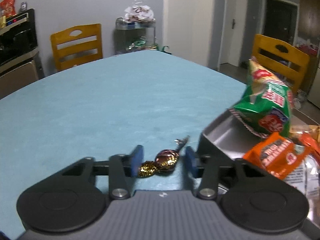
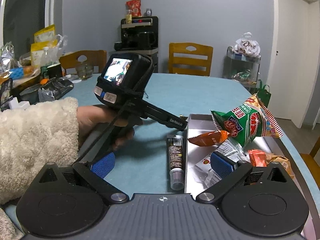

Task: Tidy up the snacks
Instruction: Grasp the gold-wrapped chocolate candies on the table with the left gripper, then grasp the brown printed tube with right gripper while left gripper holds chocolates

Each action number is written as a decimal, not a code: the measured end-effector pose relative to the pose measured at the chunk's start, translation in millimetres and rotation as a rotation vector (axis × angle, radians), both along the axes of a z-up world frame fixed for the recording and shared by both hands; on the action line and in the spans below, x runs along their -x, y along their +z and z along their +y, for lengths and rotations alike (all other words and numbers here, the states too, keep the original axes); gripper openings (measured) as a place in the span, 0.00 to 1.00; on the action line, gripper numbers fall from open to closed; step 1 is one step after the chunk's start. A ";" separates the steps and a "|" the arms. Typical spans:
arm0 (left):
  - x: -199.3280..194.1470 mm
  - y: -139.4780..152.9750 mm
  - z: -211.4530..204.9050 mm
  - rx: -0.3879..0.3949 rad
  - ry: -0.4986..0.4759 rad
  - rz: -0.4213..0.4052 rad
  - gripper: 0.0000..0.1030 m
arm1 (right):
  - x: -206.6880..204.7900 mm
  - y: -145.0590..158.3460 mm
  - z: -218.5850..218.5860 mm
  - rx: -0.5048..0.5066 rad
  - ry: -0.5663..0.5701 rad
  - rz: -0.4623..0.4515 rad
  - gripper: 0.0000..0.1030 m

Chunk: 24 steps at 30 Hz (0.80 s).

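Note:
A candy (image 1: 163,161) in maroon and gold foil lies on the blue table (image 1: 120,100) between the blue pads of my left gripper (image 1: 163,160). The left pad touches its gold twisted end; a small gap shows at the right pad. Just right of it stands a silver tray (image 1: 218,138) holding a green snack bag (image 1: 266,108) and an orange packet (image 1: 276,156). In the right wrist view my right gripper (image 2: 162,165) stands wide open over a dark tube packet (image 2: 175,160) that lies beside the tray (image 2: 189,132). A hand in a fleecy sleeve (image 2: 36,136) holds the left tool.
Wooden chairs (image 1: 77,44) (image 1: 280,60) stand at the table's far side. A wire cart (image 1: 135,34) with bags is behind it, and a black coffee machine (image 2: 140,34) stands by the wall. Bags, bottles and bowls (image 2: 40,76) crowd the table's left end in the right wrist view.

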<state>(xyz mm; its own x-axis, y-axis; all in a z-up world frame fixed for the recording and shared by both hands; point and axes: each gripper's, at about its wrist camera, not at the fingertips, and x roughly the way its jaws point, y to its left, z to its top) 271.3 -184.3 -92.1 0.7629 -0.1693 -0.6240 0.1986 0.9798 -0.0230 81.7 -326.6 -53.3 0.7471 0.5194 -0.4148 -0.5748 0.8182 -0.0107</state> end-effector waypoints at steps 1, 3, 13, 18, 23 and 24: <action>1.2 0.7 -0.6 0.000 -0.011 0.000 0.28 | 0.2 0.1 -0.2 0.000 -0.002 0.001 1.00; 5.1 2.2 -1.8 0.012 -0.023 0.007 0.21 | 0.3 0.1 -0.1 0.000 -0.005 0.004 1.00; 34.0 12.4 24.2 0.037 0.010 0.020 0.20 | 0.6 4.7 19.1 0.020 0.029 0.001 0.99; 62.9 31.6 52.2 0.043 0.044 -0.007 0.20 | -8.2 3.2 38.6 0.049 0.029 0.022 0.96; 96.0 44.2 76.1 0.029 0.070 -0.039 0.20 | -22.4 0.9 57.5 0.059 0.011 0.070 0.86; 102.9 45.4 80.8 0.028 0.074 -0.047 0.20 | -24.7 0.8 59.9 0.055 0.005 0.079 0.83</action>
<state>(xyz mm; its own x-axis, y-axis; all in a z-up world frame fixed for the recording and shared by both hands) 168.4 -103.5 -46.7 0.8022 -0.1280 -0.5831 0.1268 0.9910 -0.0431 106.4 -266.7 -52.5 0.7081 0.4980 -0.5006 -0.5798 0.8147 -0.0098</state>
